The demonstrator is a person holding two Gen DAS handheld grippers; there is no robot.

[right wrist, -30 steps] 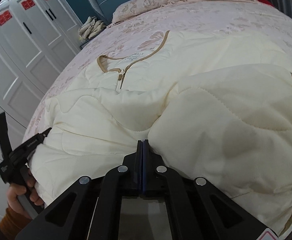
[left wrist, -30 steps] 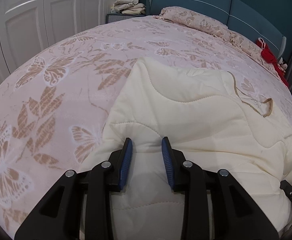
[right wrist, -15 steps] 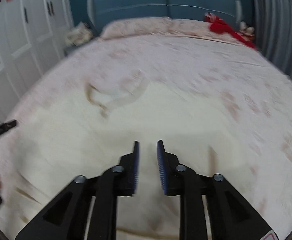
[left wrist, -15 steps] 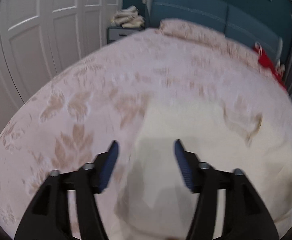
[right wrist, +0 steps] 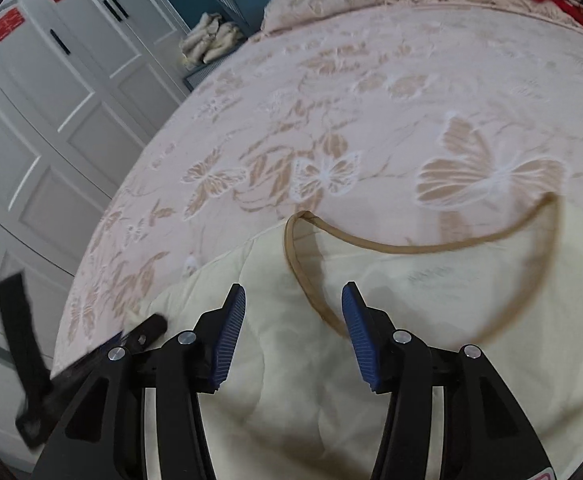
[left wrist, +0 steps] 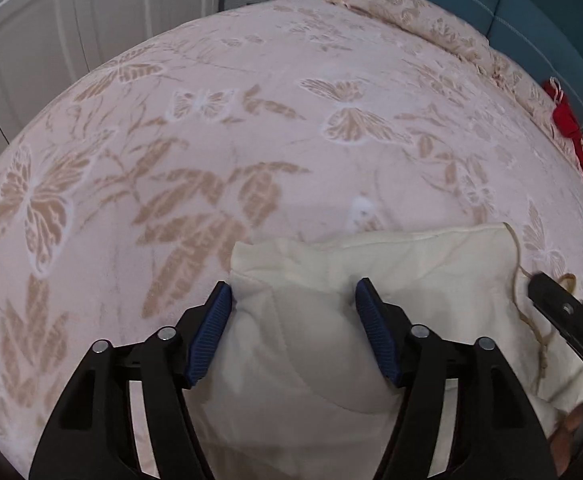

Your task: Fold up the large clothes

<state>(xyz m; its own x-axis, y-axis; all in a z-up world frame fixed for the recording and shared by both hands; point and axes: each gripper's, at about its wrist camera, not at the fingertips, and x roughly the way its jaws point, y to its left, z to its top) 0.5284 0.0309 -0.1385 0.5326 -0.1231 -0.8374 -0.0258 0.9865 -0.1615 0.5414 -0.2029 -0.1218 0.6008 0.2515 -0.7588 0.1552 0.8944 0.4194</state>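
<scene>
The right gripper [right wrist: 293,324] gapes wide above the cream garment [right wrist: 431,292].

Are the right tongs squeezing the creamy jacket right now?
No, the right tongs are wide open, with the cream jacket lying loose on the bed between and beneath the blue pads.

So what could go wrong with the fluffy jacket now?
Both hand-held grippers, left and right, are open above the cream jacket, so the puffy fold may spring open. The tan collar trim loops loosely and could snag a finger. The grippers are close together and might bump.
</scene>
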